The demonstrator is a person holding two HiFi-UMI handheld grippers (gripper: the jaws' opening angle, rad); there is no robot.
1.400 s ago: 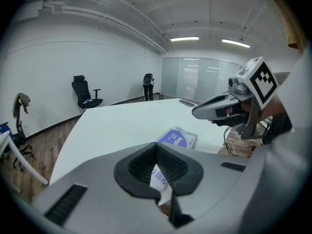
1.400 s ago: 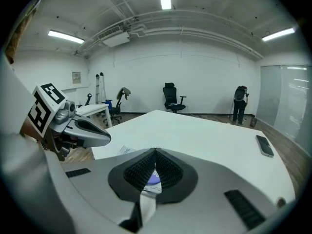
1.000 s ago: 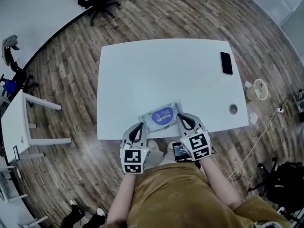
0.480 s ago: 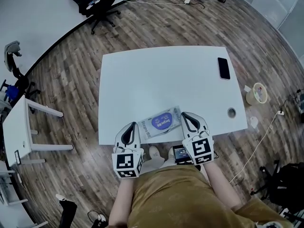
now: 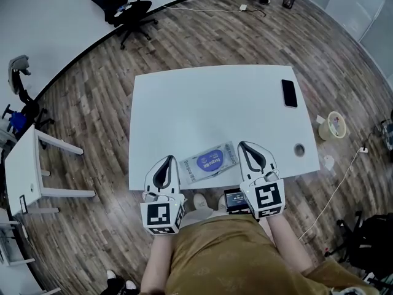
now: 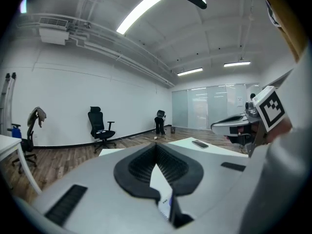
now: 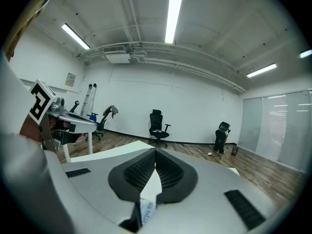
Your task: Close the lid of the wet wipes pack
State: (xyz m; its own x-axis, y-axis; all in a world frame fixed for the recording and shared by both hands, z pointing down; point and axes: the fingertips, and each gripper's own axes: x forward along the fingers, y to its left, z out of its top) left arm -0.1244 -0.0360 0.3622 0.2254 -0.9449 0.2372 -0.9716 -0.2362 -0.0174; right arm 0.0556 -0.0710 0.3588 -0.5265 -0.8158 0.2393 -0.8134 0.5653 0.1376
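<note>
The wet wipes pack lies flat near the front edge of the white table, its blue oval lid facing up. The lid looks flat, but I cannot tell whether it is fully down. My left gripper sits just left of the pack and is shut on nothing. My right gripper is just right of the pack, also shut and empty. In the left gripper view the jaws meet at the tip, and a strip of the pack shows below them. The right gripper view shows the same: its tip and the pack.
A black phone lies at the table's far right. A round cable hole is near the front right corner. On the floor are a tape roll to the right, an office chair behind and another white table to the left.
Both grippers have drawn a little apart from the pack's ends, the left one leftwards and back, the right one rightwards. The pack has stayed in place.
</note>
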